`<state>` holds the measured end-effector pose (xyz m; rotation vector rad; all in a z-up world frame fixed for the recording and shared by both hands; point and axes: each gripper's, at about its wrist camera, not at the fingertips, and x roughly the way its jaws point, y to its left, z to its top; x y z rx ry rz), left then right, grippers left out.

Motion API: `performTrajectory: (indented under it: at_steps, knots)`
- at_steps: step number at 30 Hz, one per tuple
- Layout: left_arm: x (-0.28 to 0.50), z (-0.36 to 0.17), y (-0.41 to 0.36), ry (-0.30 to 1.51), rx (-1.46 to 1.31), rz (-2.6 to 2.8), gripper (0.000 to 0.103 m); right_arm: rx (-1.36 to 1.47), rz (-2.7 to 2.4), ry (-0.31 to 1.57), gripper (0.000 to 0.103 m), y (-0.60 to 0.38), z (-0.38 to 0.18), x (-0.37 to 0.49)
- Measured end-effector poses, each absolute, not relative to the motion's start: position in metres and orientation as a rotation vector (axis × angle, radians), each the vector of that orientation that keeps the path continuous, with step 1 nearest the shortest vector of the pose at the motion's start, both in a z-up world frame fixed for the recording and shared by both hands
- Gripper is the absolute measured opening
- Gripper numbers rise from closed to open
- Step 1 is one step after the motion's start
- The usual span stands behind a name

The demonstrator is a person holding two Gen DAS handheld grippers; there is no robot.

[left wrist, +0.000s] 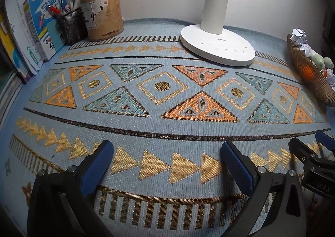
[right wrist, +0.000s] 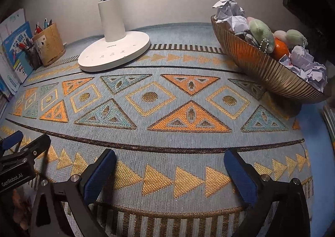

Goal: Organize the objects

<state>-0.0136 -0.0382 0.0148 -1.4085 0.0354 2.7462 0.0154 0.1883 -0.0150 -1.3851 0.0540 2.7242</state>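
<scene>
**Desk nearly tidy, both of my tongs spread wide over the mat**

The things I am sorting sit in a ribbed, copper-coloured bowl (right wrist: 261,67), far ahead of my right tongs (right wrist: 170,169) and off to their right. It is heaped with crumpled paper balls (right wrist: 228,9), pale green plush toys (right wrist: 261,31) on bead chains, and something round and orange (right wrist: 280,48). From my left tongs (left wrist: 167,157) the same bowl shows only at the far right edge.

My right tongs stand wide apart, blue pads facing each other, with nothing between them but bare mat. My left tongs stand just as wide apart and grip nothing. Each pair hangs low over the near band of gold triangles on the woven blue mat (right wrist: 167,144), tilted down toward it. The two pairs are side by side, the left one showing at the left edge of the right view.

Straight ahead of my left tongs, and ahead-left of my right, a white desk lamp (right wrist: 114,52) stands on its round base at the back of the mat. Far ahead-left of both, against the wall, a cork-coloured pen holder (left wrist: 102,15) full of pens touches a black mesh cup (left wrist: 72,24), also full of pens. Books (left wrist: 41,25) stand upright just left of those.
</scene>
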Motion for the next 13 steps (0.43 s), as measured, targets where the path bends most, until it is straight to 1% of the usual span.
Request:
performTrajectory:
  at_steps: [13]
  knots:
    - [-0.0151,0.0149,-0.0397,0.034,-1.406,2.742,0.103,-1.385,2.725,0.055,0.103,0.1879,-0.0155,0.0159]
